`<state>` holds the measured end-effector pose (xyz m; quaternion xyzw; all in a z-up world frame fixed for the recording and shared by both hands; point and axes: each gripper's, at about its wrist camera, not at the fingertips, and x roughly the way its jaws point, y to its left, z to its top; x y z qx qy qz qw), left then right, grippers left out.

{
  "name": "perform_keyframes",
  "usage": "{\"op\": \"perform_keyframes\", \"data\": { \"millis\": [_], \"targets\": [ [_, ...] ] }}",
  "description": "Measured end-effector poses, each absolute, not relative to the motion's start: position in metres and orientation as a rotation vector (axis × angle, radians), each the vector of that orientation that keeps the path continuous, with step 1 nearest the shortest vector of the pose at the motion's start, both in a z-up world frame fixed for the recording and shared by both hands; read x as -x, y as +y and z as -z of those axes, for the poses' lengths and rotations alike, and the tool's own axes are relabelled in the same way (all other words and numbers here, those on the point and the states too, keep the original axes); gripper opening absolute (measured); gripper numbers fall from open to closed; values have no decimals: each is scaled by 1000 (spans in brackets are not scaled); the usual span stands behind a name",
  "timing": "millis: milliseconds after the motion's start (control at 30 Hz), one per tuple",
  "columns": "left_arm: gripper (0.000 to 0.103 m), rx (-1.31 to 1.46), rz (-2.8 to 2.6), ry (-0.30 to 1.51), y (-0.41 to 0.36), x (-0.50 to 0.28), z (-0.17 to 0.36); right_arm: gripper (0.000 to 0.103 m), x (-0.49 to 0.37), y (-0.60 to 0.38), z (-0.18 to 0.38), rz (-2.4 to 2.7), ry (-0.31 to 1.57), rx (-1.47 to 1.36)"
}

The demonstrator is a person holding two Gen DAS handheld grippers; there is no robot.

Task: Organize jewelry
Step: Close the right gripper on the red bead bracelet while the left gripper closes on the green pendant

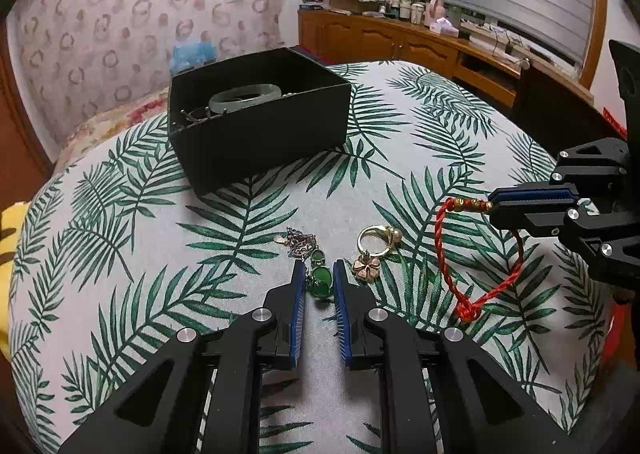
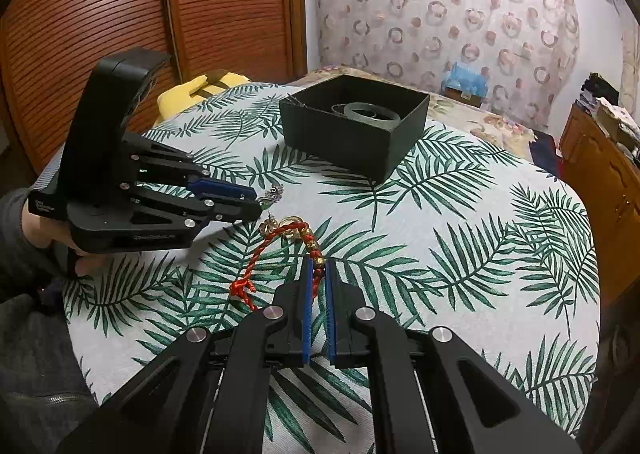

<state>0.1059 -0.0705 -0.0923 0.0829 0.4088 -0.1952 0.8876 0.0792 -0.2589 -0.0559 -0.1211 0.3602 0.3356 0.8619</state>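
Observation:
My left gripper (image 1: 319, 274) is low over the leaf-print cloth, its blue pads shut on a green-stone pendant (image 1: 320, 278) whose silver part (image 1: 302, 244) trails ahead of the tips. Just right of it lie a gold ring (image 1: 376, 240) and a flower charm (image 1: 366, 268). My right gripper (image 2: 318, 274) is shut on the beaded end of a red cord bracelet (image 2: 260, 254). The loop hangs down and its knot (image 1: 468, 312) touches the cloth. At the back stands an open black box (image 1: 260, 134) holding a pale green bangle (image 1: 244, 96).
The round table (image 1: 160, 214) drops away at its edges. A wooden sideboard (image 1: 400, 42) with clutter stands at the far right, a slatted wooden door (image 2: 100, 14) to the left. A person's hand (image 2: 40, 230) holds the left gripper (image 2: 254, 202).

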Motion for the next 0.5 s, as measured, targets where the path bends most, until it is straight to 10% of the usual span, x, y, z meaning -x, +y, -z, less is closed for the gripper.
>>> {"op": "perform_keyframes", "data": {
  "millis": [500],
  "targets": [
    [13, -115, 392, 751, -54, -95, 61, 7, -83, -256, 37, -695, 704, 251]
  ]
}}
